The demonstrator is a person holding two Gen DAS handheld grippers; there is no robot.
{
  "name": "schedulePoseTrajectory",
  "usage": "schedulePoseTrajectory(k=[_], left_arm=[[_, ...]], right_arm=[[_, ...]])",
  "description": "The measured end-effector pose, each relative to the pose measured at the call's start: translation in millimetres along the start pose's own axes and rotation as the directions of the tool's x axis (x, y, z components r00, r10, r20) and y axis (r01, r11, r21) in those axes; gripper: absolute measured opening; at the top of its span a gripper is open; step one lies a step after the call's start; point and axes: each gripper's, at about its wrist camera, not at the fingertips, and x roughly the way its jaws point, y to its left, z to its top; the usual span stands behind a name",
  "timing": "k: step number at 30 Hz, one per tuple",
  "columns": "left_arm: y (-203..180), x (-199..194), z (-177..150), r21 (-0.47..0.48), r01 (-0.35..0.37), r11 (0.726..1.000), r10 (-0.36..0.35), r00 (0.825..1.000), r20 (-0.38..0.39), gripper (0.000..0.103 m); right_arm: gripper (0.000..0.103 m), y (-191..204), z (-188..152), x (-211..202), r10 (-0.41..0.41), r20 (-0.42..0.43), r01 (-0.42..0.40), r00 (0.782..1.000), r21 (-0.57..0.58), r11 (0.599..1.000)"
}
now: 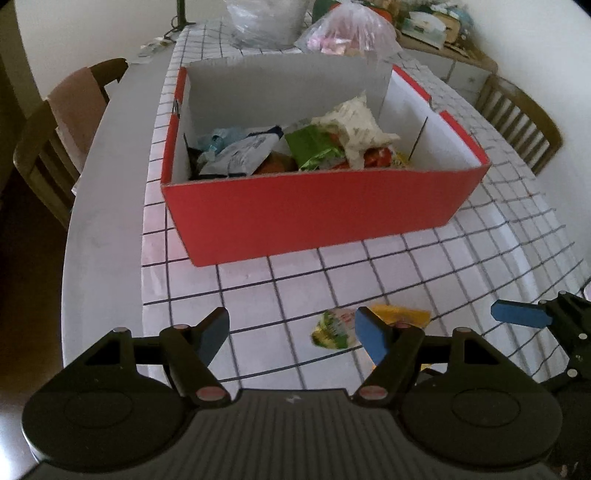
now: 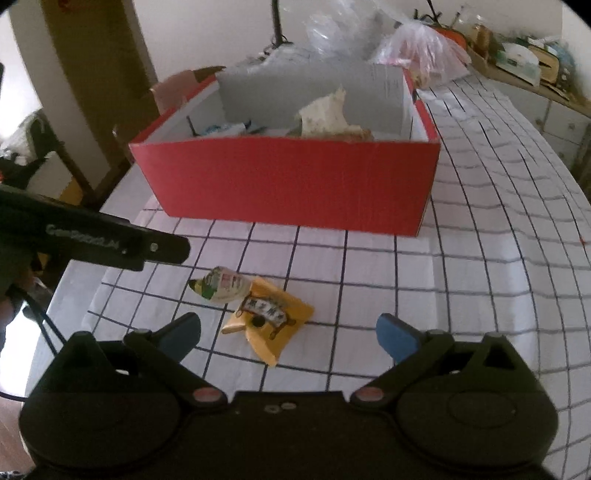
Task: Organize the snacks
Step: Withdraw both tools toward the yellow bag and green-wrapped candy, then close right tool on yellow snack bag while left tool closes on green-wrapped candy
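A red cardboard box stands on the checked tablecloth and holds several snack packets; it also shows in the right wrist view. In front of it lie a small green-and-white packet and a yellow packet, side by side; both show in the left wrist view, the green-and-white packet and the yellow packet. My left gripper is open and empty, just left of these packets. My right gripper is open and empty, with the yellow packet between its fingers' line, just ahead.
Clear plastic bags sit behind the box. Wooden chairs stand at the left and right of the table. A cluttered sideboard runs along the far right wall. The table's left edge is bare white.
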Motion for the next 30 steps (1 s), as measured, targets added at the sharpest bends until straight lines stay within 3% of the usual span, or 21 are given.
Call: schedulePoseTrajectory(k=[7, 15, 19, 30], left_arm=[[16, -3, 0, 0.068, 0.023, 0.997, -0.024, 1.0, 0.009, 0.075], [15, 3, -5, 0.172, 0.087, 0.981, -0.086, 0.996, -0.015, 0.075], [5, 6, -9, 0.253, 0.106, 0.962, -0.105, 0.994, -0.017, 0.073], [-15, 25, -3, 0.374, 0.213, 0.903, -0.197, 0.977, -0.082, 0.073]], right_arm=[[0.09, 13, 2, 13, -0.057, -0.012, 0.058, 0.998, 0.086, 0.995], [0.071, 16, 4, 38, -0.129, -0.074, 0.14, 0.989, 0.152, 0.978], [0.059, 17, 7, 42, -0.13, -0.071, 0.14, 0.989, 0.152, 0.978], [0.049, 2, -1, 27, -0.082, -0.06, 0.086, 0.995, 0.079, 0.993]])
